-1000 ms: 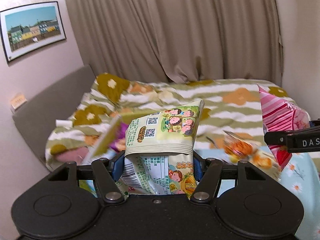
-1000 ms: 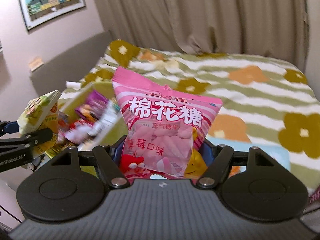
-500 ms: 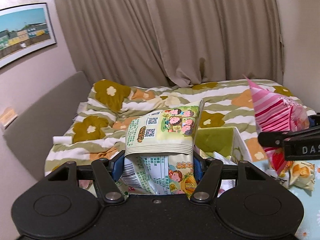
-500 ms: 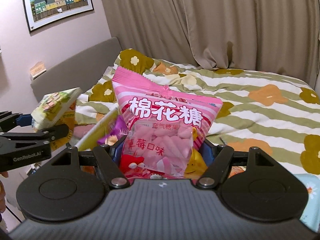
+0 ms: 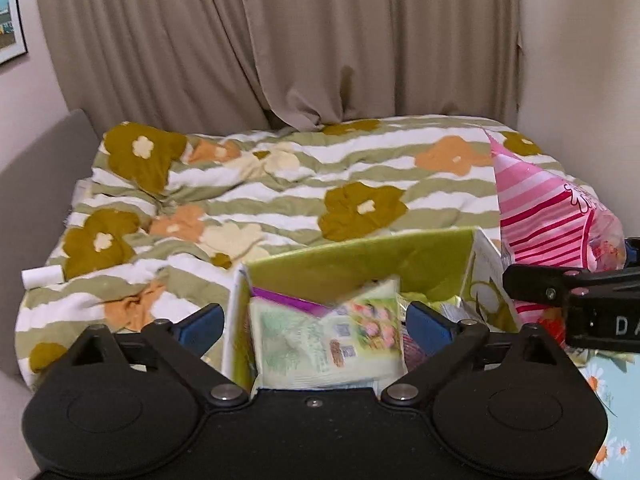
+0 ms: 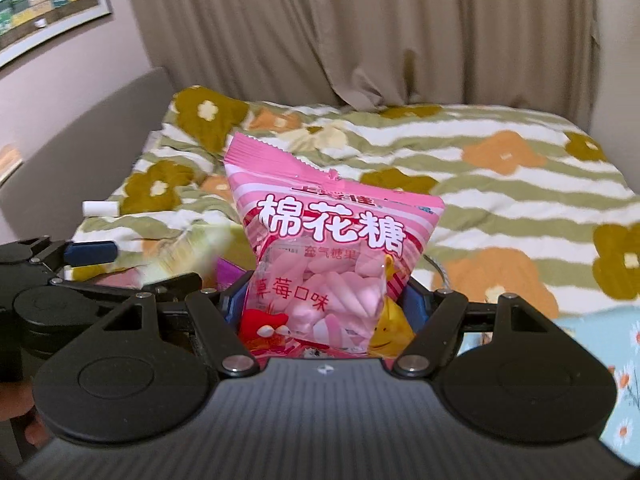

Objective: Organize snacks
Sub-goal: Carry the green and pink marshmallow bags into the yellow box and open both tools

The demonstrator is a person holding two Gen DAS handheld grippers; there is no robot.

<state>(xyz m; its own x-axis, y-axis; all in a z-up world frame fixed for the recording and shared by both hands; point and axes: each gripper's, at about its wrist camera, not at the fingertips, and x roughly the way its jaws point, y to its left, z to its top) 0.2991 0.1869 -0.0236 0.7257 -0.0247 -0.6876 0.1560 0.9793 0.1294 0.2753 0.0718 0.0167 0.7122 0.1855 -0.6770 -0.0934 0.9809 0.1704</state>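
My left gripper [image 5: 314, 324] hangs over a green-lined box [image 5: 360, 264], and its jaws are opening, the blue pads spread wide. Between them, free of both pads, a pale green snack packet [image 5: 332, 340] drops blurred into the box, onto other wrappers. My right gripper [image 6: 320, 304] is shut on a pink marshmallow bag [image 6: 332, 264], held upright with the pads at its lower sides. In the left wrist view, that pink bag [image 5: 548, 216] stands just right of the box. In the right wrist view, the left gripper [image 6: 92, 252] is low on the left, beside the blurred green packet [image 6: 188, 252].
The box rests on a bed with a green-striped floral quilt [image 5: 280, 184]. Beige curtains [image 5: 280, 40] hang behind, and a grey headboard [image 6: 80, 128] runs along the left. A small white roll [image 5: 42, 276] lies at the quilt's left edge. A light blue flowered cloth [image 6: 600, 332] is at the right.
The left jaws have sprung apart and let go of the green packet, which has dropped towards the box. Both grippers have swung across the bed. The right one still grips the pink bag.
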